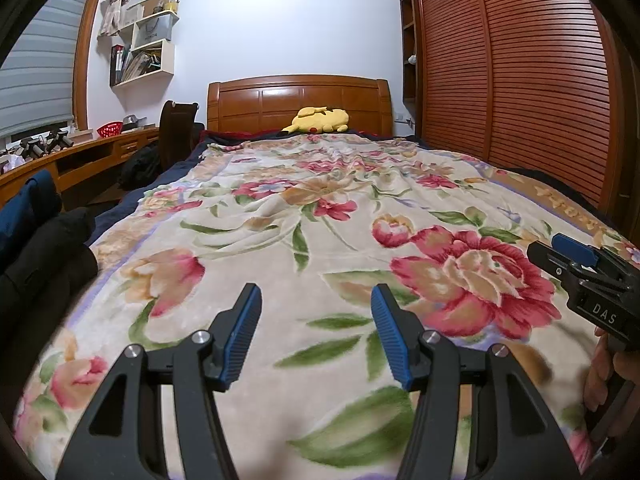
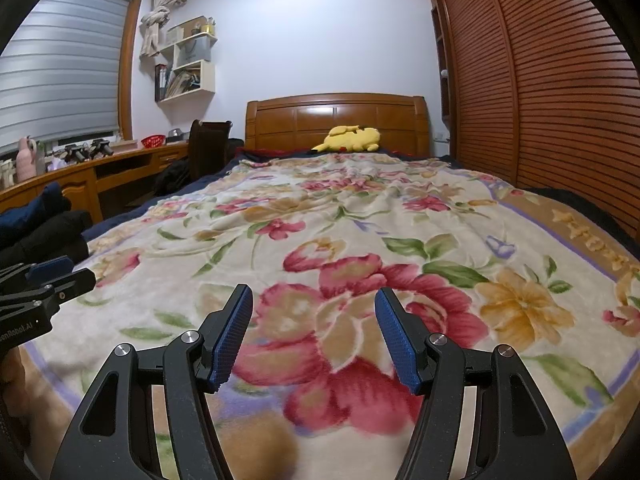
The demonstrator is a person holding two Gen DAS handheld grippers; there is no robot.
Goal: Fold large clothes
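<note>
A floral blanket (image 1: 320,216) (image 2: 360,216) lies spread flat over the bed. A pile of dark clothes, black (image 1: 44,256) (image 2: 48,236) with a blue piece (image 1: 28,204) behind it, sits at the bed's left edge. My left gripper (image 1: 317,296) hovers open just above the blanket's near end, nothing between its blue pads; it also shows in the right wrist view (image 2: 64,274). My right gripper (image 2: 315,294) stands open beside it, to its right, over a big red flower, also empty. In the left wrist view the right gripper (image 1: 560,254) pokes in at the right, with a hand below it.
A yellow plush toy (image 1: 320,119) (image 2: 352,138) lies by the wooden headboard (image 1: 298,98). A louvred wardrobe (image 1: 520,80) runs along the right side. On the left are a wooden desk (image 1: 92,152), a dark chair (image 1: 176,132) and wall shelves (image 1: 148,48).
</note>
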